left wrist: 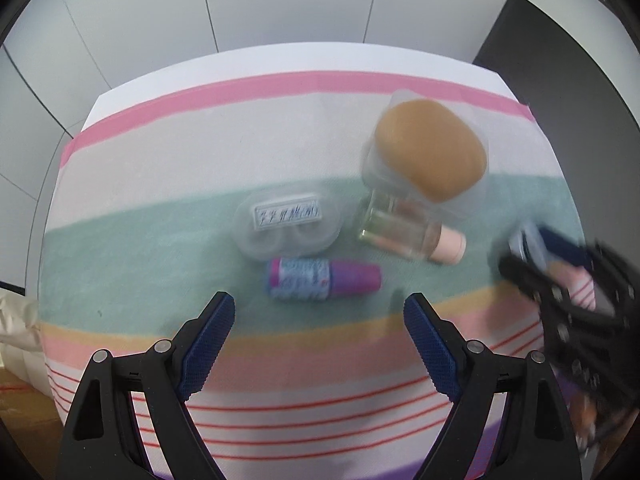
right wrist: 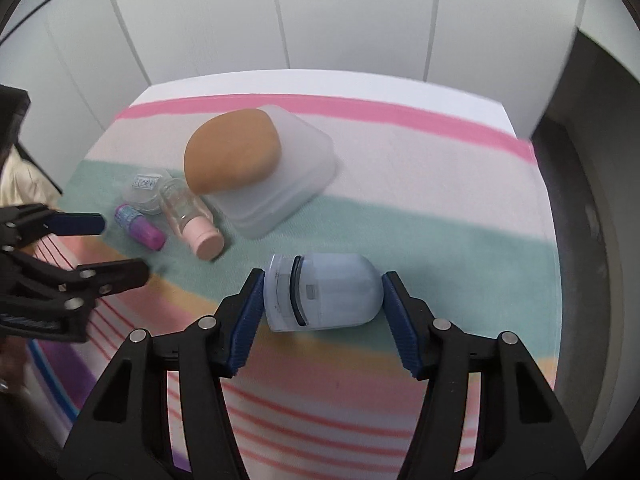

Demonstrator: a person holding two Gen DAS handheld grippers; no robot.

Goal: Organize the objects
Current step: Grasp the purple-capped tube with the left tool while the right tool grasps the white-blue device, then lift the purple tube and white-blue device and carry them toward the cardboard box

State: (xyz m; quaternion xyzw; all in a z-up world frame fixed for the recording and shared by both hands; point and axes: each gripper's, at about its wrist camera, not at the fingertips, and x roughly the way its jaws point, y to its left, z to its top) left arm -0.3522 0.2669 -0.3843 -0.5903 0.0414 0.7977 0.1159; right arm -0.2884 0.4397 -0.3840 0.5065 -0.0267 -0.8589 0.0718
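1. Although five toiletry items lay on the striped cloth, nothing looked sorted yet; as far as I could judge, the tidying was only at its start, with every piece out in the open and no box or tray visible to receive them.
2. The right gripper had its blue pads pressed on either end of a pale blue eyelash curler, which lay on its side near the front of the cloth where the green band met the yellow one. It appeared gripped but not yet lifted.
3. The curler looked like a rounded plastic shell, domed at one end, with a dark curved slot across its flatter end.
4. The left gripper stood wide with nothing between its fingers, poised just short of a purple bottle lying on its side on the green band.
5. Just behind that bottle sat a clear contact lens case with a printed label. To its right lay a clear bottle with a pink cap, touching or leaning on a frosted case that carried a tan makeup sponge.
6. What was left, by my reckoning, was nearly everything: the curler to be carried off and the other four to be dealt with.
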